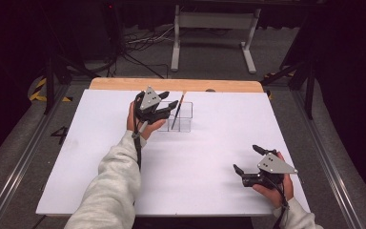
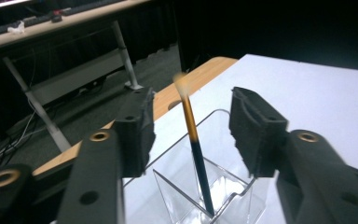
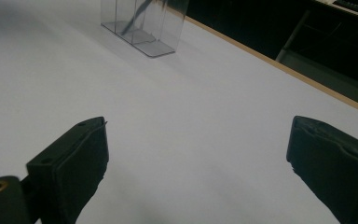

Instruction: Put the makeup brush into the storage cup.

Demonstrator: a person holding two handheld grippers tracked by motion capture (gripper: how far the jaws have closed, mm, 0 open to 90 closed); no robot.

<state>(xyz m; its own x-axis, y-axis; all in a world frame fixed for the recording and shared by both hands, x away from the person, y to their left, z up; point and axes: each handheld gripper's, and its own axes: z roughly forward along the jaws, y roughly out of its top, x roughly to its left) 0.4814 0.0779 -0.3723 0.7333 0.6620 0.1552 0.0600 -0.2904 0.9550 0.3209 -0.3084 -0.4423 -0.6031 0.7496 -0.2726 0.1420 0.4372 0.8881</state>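
A thin brush (image 2: 193,140) with a black and orange handle stands tilted in a clear divided organizer (image 2: 233,191) on the white table top. My left gripper (image 2: 196,116) hangs above the organizer, open, with the brush's upper handle between its jaws and a gap on each side. From above, the left gripper (image 1: 169,98) sits just left of the brush (image 1: 178,110) and the organizer (image 1: 185,119). My right gripper (image 1: 245,158) rests low at the near right, open wide with nothing between its jaws (image 3: 200,154). The organizer (image 3: 142,28) lies far ahead of it.
The white sheet (image 1: 209,143) covers the table, with a wooden strip (image 1: 171,84) along the far edge. Beyond it stand a white metal stand (image 1: 214,21) and cables on the floor. Dark rails run along both sides.
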